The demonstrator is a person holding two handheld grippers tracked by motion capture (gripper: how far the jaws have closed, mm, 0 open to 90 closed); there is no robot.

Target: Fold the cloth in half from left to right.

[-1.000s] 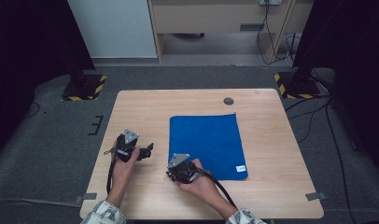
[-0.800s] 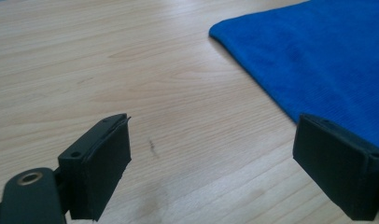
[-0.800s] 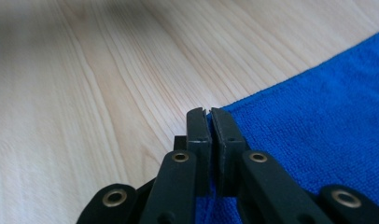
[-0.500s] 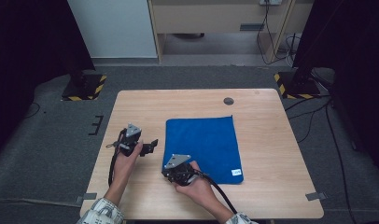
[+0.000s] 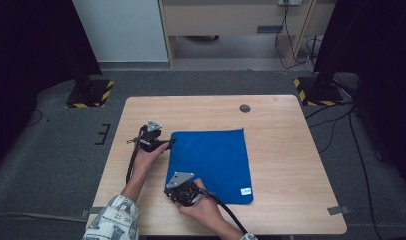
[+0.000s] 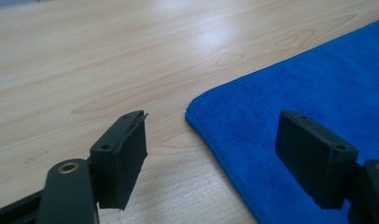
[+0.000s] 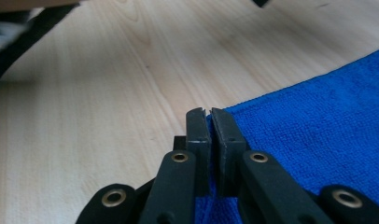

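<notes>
A blue cloth (image 5: 211,160) lies flat on the wooden table (image 5: 291,150). My right gripper (image 5: 171,192) is at the cloth's near left corner. In the right gripper view its jaws (image 7: 208,114) are shut, with the blue cloth (image 7: 318,121) edge pinched between the pads. My left gripper (image 5: 168,142) is at the cloth's far left corner. Its jaws (image 6: 215,154) have just been closing. They still stand apart, straddling the corner of the cloth (image 6: 309,93), and the pads do not touch it.
A dark round cap (image 5: 245,108) is set into the table near its far edge. A small white label (image 5: 246,191) sits at the cloth's near right corner. Black cables trail from both grippers toward the table's near edge. Bare wood lies to the right of the cloth.
The cloth has slid to the left with my right gripper, whose jaws closed on its corner. My left gripper has moved away from the person to the cloth's far left corner, its jaws narrowing.
</notes>
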